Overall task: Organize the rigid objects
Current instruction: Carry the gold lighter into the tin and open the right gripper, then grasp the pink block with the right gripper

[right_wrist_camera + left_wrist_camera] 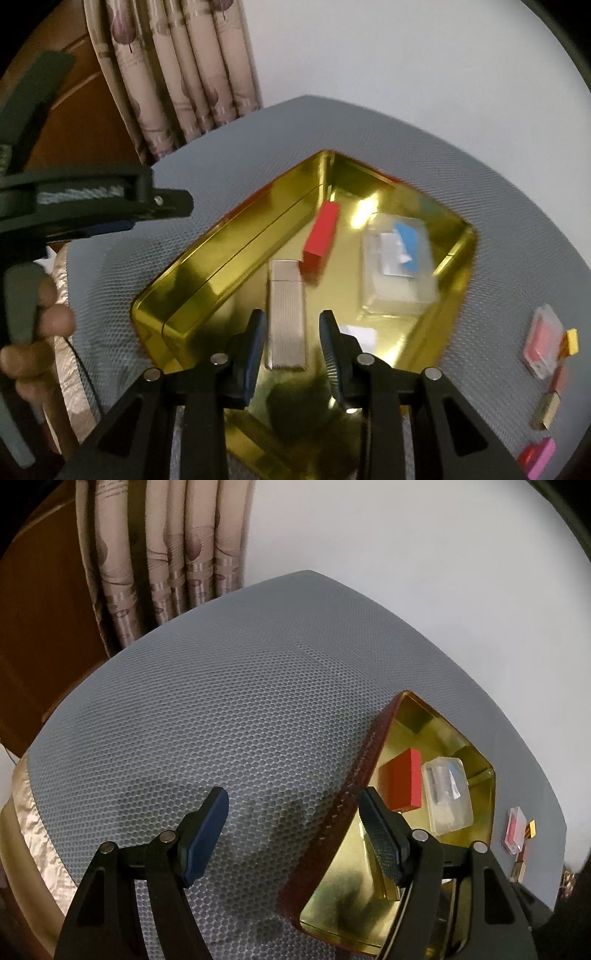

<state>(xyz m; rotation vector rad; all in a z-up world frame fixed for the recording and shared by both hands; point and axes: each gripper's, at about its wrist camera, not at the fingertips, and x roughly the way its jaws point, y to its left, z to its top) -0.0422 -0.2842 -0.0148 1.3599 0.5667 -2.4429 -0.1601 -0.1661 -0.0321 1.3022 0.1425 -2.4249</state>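
Lengthwise, silver lighter (286, 317) points away toward the red block (320, 239).

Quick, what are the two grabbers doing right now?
Left gripper: open, holding nothing, over the gold tin's edge.
Right gripper: closed, seemingly gripping the silver lighter.

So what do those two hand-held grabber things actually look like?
Both are black plastic frames with triangular cut-outs and silver pivot pins. The left gripper and the right gripper each have two fingers with dark blue pads, textured on the inner faces.
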